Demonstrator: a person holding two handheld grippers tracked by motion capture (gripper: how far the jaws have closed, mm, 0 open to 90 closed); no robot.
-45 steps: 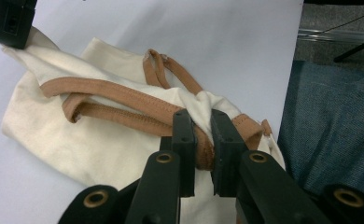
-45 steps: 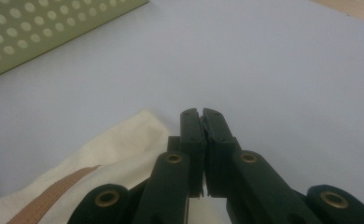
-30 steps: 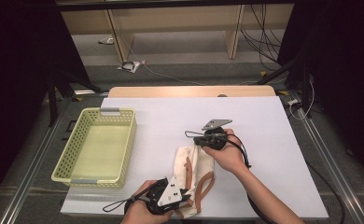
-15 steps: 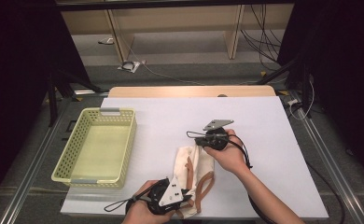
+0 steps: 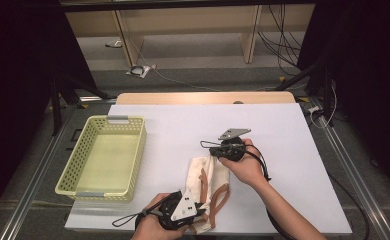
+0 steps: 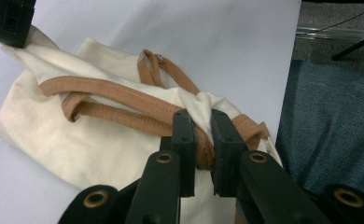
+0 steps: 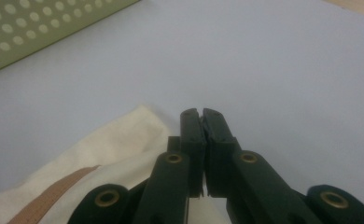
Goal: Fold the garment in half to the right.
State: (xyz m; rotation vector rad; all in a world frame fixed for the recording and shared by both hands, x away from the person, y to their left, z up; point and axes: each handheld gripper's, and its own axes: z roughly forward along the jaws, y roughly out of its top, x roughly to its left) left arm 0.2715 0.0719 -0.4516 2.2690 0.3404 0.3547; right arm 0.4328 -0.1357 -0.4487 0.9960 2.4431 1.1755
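Cream tote bag (image 6: 68, 140) — tan straps (image 6: 124, 95), rumpled, seemingly folded.

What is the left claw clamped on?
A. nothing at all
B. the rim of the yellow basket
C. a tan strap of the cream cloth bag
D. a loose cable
C: in the left gripper view the left claw is shut on the tan strap of the cream bag.

One cream cloth bag (image 5: 206, 175) with two tan straps (image 6: 124, 95) lies on the single white tabletop (image 5: 183, 130). One pale green perforated basket (image 5: 65, 180) sits beside it. Two hand-held claws are at work, the left claw (image 6: 201, 135) and the right claw (image 7: 202, 119), one in each of two hands.
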